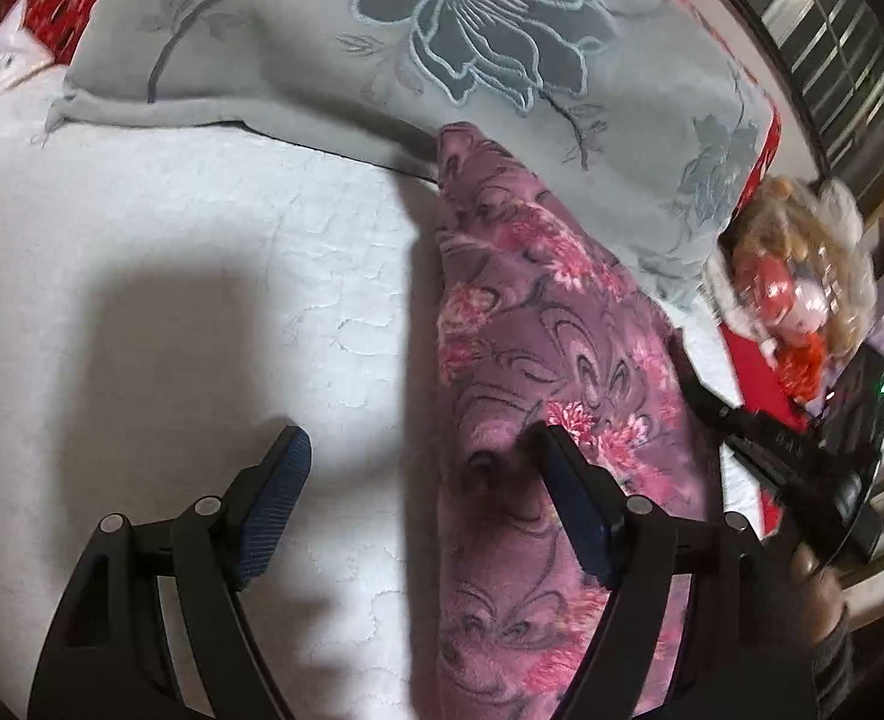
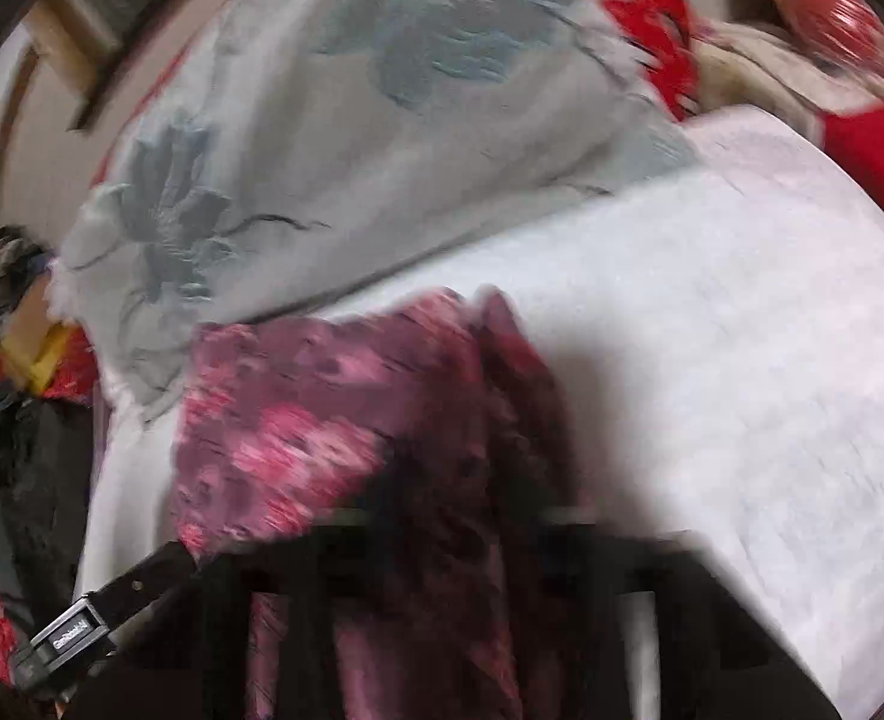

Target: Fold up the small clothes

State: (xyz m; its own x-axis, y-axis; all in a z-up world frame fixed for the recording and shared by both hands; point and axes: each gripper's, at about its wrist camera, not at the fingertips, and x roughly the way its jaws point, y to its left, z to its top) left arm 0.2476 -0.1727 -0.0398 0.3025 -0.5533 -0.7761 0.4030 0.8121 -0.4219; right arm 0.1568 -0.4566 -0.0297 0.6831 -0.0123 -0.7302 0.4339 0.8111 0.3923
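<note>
Seemingly unheld — garment (image 1: pixel 538 360) beside left hand-held gripper (image 1: pixel 421 450).

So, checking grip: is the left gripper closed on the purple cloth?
No, the left gripper is open, above the purple cloth's edge.

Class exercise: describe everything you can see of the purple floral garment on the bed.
The purple floral garment looks like soft, slightly shiny cloth, mauve with dark swirls and pink blossoms. It lies as a long, narrow, folded strip on the white quilted bedspread, its far tip against the grey flowered pillow. The open left gripper has one finger above it; the right wrist view is too blurred to show a grip.
</note>
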